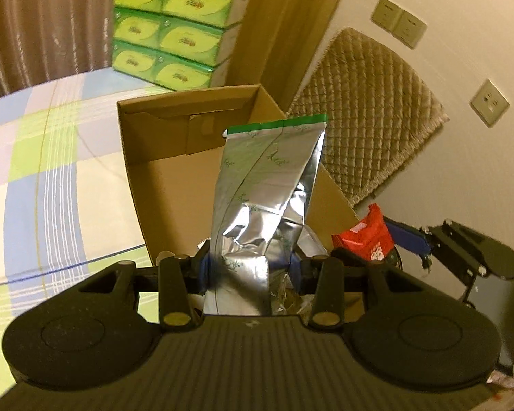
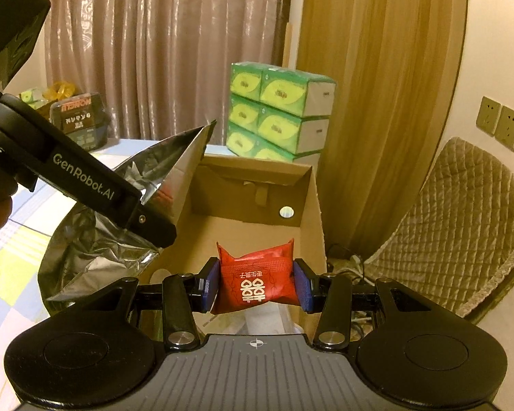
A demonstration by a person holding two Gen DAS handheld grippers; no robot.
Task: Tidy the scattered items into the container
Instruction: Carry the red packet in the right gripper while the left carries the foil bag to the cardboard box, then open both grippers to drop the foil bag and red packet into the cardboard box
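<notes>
The cardboard box [image 1: 202,157] stands open on the checked bedcover [image 1: 44,157], and both tools hang over its near end. The left gripper [image 1: 248,267] pinches a tall silver foil bag [image 1: 267,185] by its lower part. The bag is crinkled and mirror-bright, printed with small green sprigs, and has a green band along its sealed top edge. It stands upright above the box's near wall, leaning a little toward the box's right side. The right gripper [image 2: 256,282] has its blue pads [image 2: 211,282] pressed against both sides of a small red packet [image 2: 257,279]. The packet is a puffed pillow pouch with white characters on its face, held over the box's near right corner. From the right wrist view the foil bag [image 2: 96,239] shows beside the box's left wall, clamped under the left tool's black finger. Behind the box's far wall sits a stack of green tissue packs [image 2: 277,116].
</notes>
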